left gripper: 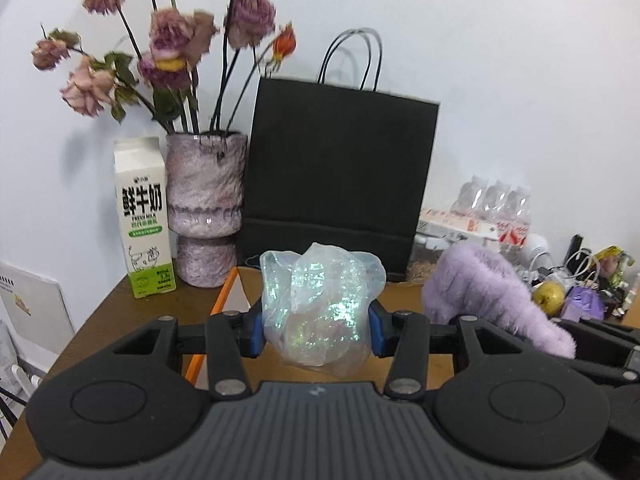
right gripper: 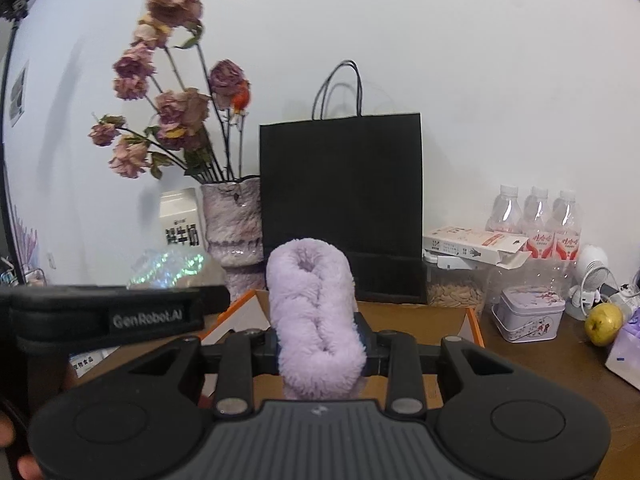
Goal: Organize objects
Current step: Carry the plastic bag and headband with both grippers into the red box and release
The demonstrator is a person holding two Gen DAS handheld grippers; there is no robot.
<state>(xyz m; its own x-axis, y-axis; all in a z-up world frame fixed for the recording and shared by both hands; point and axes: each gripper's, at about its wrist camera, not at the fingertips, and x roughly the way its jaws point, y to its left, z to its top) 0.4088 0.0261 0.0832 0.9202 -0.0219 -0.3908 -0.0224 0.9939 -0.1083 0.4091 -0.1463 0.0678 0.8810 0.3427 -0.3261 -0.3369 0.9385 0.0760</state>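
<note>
Left wrist: left gripper (left gripper: 316,330) clamps iridescent bag (left gripper: 320,304); right gripper (right gripper: 320,346) clamps purple plush (right gripper: 314,312).

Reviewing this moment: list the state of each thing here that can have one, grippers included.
left gripper: shut on the iridescent plastic bag, held off the table
right gripper: shut on the fuzzy purple headband, lifted
black paper bag: upright, handles up
milk carton: upright, top closed
white box: lying flat, end flap open
vase: upright, holding dried flowers
</note>
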